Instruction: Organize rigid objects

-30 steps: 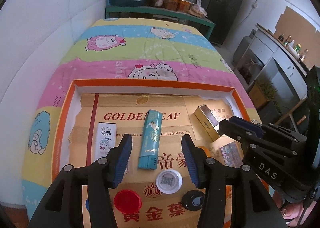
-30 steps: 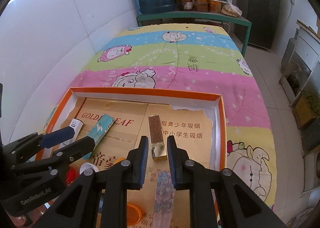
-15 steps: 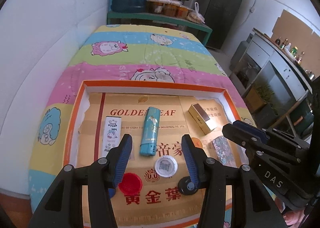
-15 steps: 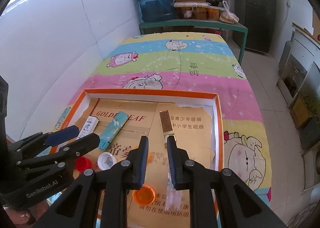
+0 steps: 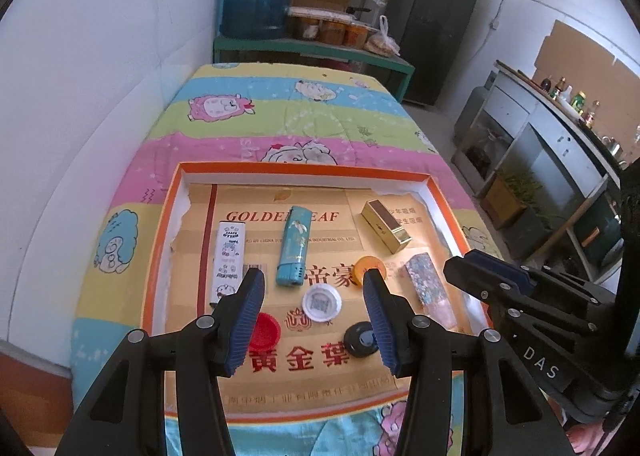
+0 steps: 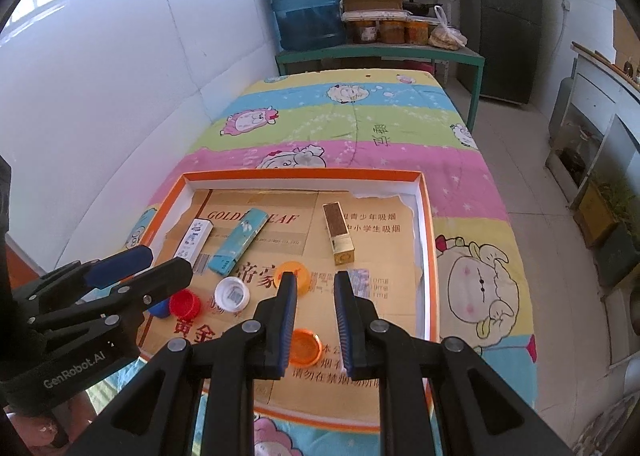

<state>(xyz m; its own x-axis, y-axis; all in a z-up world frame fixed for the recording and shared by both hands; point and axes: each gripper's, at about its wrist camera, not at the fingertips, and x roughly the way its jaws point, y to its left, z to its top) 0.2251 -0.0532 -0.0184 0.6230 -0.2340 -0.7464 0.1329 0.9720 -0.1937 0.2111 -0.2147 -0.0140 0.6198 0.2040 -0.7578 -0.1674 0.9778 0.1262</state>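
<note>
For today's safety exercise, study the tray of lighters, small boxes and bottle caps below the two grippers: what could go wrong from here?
1. The red cap, white cap and black cap lie close together; reaching for one may knock its neighbours.
2. The glittery box sits near the tray wall, leaving the jaws little room.
3. The right gripper has narrow-set jaws; lowered like this, it could push things rather than grasp them.

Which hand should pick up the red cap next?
Probably left. The left gripper is open, and the red cap lies right by its finger. The right gripper is shut and sits farther over, above the orange cap.
</note>
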